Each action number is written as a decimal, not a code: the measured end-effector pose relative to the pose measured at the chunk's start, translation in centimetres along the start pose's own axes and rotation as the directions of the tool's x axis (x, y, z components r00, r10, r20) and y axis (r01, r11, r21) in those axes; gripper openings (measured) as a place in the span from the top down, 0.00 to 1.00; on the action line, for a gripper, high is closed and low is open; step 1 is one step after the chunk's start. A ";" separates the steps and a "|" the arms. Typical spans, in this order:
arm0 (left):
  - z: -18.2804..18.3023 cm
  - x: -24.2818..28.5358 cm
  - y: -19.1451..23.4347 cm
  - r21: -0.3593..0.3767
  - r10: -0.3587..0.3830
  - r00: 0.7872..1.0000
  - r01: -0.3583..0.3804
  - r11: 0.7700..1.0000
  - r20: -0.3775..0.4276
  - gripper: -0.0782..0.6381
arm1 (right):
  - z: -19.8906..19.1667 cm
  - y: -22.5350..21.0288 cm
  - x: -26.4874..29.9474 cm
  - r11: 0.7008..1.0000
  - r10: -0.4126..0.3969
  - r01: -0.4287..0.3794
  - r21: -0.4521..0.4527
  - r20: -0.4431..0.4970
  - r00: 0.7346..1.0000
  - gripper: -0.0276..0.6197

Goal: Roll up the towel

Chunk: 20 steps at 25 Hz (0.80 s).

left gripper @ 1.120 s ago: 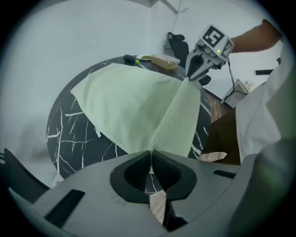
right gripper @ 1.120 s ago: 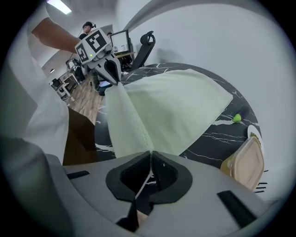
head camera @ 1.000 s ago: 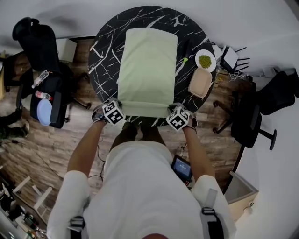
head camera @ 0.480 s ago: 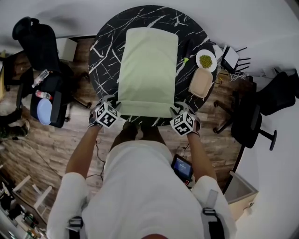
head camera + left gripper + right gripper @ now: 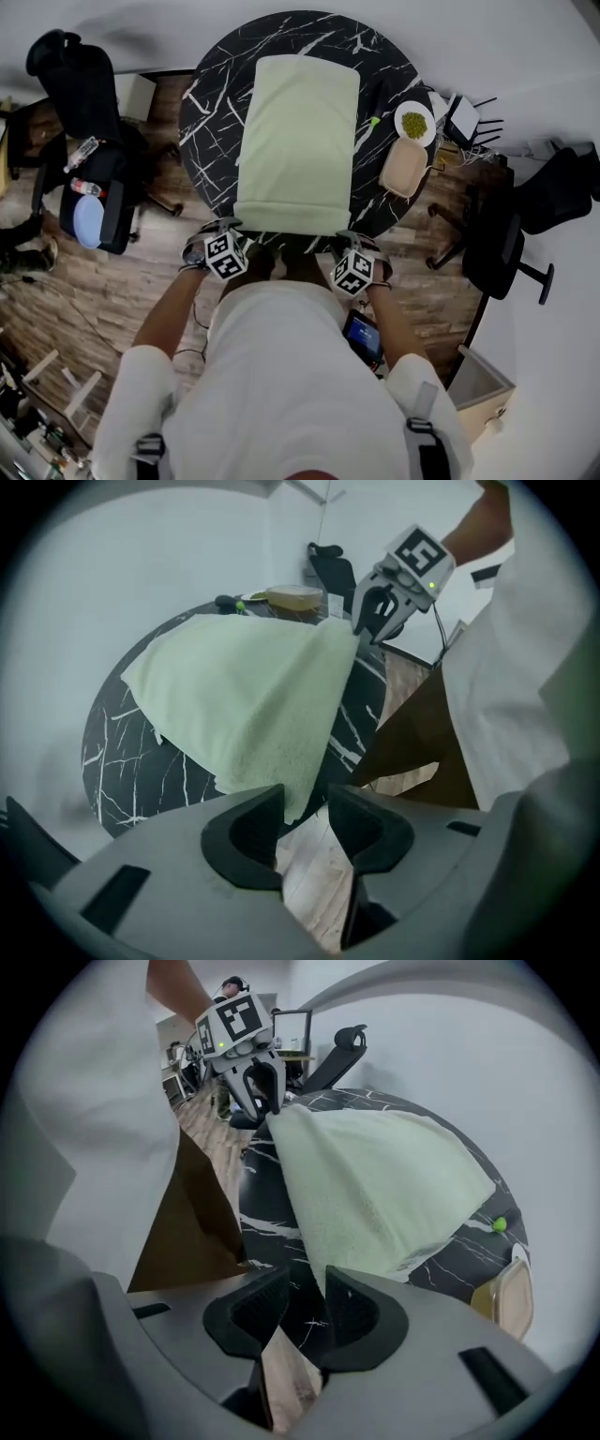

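A pale green towel [image 5: 298, 131] lies flat along the round black marble table [image 5: 211, 112], its near end turned over into a narrow fold [image 5: 286, 217]. My left gripper [image 5: 218, 240] hovers off the towel's near left corner and my right gripper [image 5: 359, 255] off the near right corner, both at the table's edge. In the left gripper view my left gripper [image 5: 305, 808] is open, its jaws having just opened; the towel [image 5: 244, 686] corner shows in the gap, unpressed. My right gripper [image 5: 307, 1288] opened too, then drew in slightly; the towel [image 5: 375, 1185] corner sits by one pad, free.
A white plate of green food [image 5: 413, 122] and a beige dish [image 5: 403, 167] sit on the table's right side. Black office chairs [image 5: 89, 84] [image 5: 511, 239] stand on either side. A tablet [image 5: 364, 336] lies on the wooden floor by the person's right leg.
Both grippers have let go of the towel's near corners, opened, and pulled back toward the person, off the table edge. The folded near end stays on the table.
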<state>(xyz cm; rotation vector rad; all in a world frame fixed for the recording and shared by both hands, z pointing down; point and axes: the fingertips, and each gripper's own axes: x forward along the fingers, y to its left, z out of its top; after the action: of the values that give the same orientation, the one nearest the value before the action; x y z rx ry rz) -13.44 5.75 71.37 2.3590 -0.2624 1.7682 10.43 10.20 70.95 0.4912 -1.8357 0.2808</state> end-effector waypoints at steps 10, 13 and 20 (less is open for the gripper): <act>0.5 1.1 1.8 -0.004 0.046 0.999 -0.046 0.999 -0.019 0.77 | -0.7 -1.4 1.2 0.999 0.002 -0.001 0.045 -0.015 1.000 0.82; 0.5 1.0 2.3 -0.018 0.059 0.998 -0.059 0.998 -0.017 0.82 | -0.7 -1.9 1.1 0.997 -0.028 0.029 0.074 -0.014 0.999 0.95; 0.3 0.5 1.7 -0.029 0.043 0.999 -0.044 0.999 -0.012 0.87 | -0.9 -1.7 0.7 0.996 -0.005 0.007 0.090 -0.023 1.000 0.95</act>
<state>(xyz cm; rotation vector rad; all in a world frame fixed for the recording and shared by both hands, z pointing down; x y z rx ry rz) -13.44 4.04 71.85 2.3393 -0.3385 1.7839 11.85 8.99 71.77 0.5537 -1.8046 0.3654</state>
